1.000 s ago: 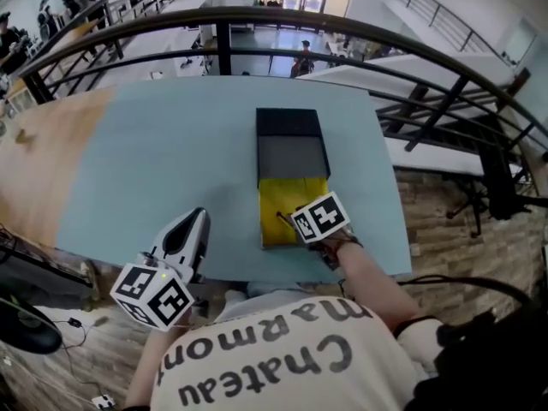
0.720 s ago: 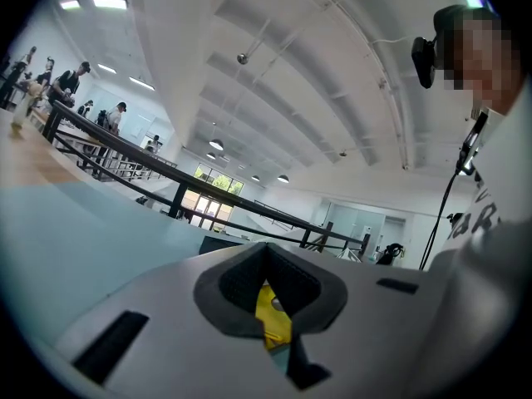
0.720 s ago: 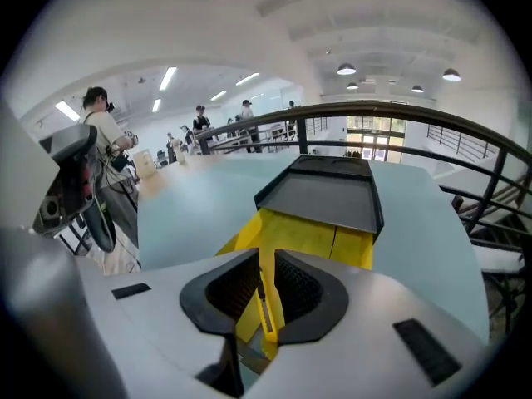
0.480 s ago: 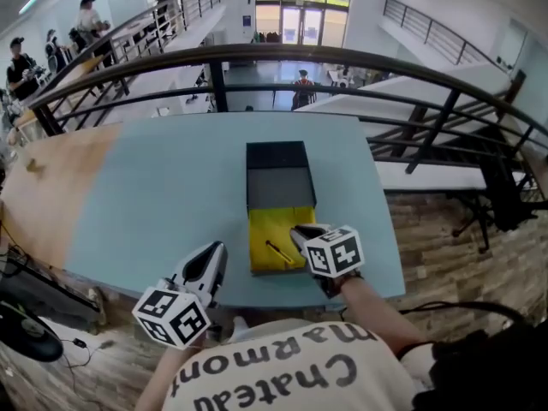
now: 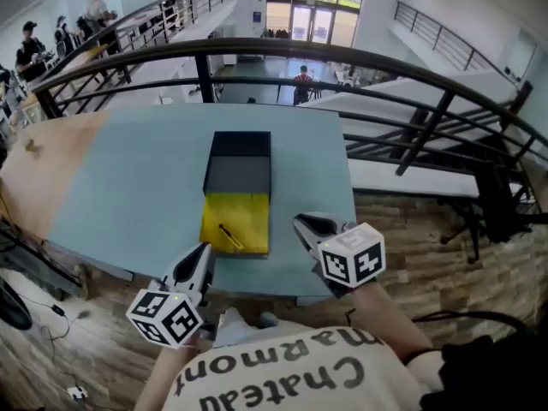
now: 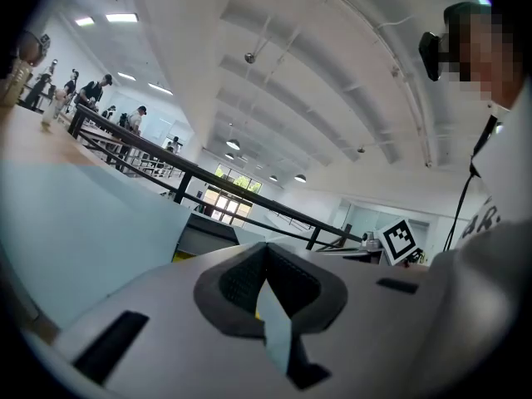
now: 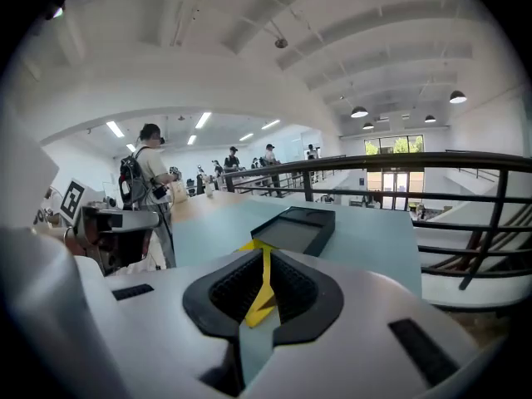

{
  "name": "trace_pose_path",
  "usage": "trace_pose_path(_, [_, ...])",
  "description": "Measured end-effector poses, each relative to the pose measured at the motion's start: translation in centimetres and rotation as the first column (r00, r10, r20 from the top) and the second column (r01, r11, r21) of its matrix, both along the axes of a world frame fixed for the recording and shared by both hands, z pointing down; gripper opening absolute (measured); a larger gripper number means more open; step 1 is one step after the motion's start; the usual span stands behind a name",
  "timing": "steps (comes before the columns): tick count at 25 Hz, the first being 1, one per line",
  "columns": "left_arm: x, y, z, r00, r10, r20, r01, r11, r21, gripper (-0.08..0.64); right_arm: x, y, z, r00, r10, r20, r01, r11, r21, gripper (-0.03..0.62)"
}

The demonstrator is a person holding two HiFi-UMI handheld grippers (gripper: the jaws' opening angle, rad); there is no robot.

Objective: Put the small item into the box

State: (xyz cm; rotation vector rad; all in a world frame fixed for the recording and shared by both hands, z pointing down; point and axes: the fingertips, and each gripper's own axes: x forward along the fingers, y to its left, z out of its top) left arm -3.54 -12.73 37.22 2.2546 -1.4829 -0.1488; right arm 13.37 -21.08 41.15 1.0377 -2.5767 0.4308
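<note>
A dark open box with a grey inside lies on the light blue table. A yellow tray part adjoins its near end. On the yellow lies a thin dark small item. My right gripper hovers to the right of the yellow part, shut with nothing in it. In the right gripper view its pads meet, and the box lies ahead. My left gripper is at the table's near edge, left of the yellow part. Its pads are shut on nothing.
A curved black railing runs behind the table's far edge. The table's left end is bare wood. A wooden floor lies past the right edge. People stand far off at the back left.
My right gripper has drawn off the yellow part to the right, and its jaws have shut. The small item stays on the yellow. My left gripper has pulled back toward the near edge.
</note>
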Motion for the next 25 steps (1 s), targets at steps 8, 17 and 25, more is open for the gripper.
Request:
trace_pose_path(8, [8.4, 4.6, 3.2, 0.999, -0.048, -0.009, 0.048, 0.998, -0.032, 0.002, 7.2, 4.5, 4.5, 0.994, -0.09, -0.058, 0.088, 0.995, -0.042, 0.052])
trace_pose_path(17, [12.0, 8.1, 3.6, 0.994, -0.113, -0.001, 0.113, 0.992, -0.058, 0.002, 10.3, 6.7, 5.2, 0.988, -0.145, -0.049, 0.141, 0.988, -0.065, 0.052])
trace_pose_path(25, [12.6, 8.8, 3.6, 0.991, -0.134, 0.017, 0.135, 0.988, -0.077, 0.003, 10.3, 7.1, 5.8, 0.984, -0.17, -0.046, 0.166, 0.983, -0.084, 0.052])
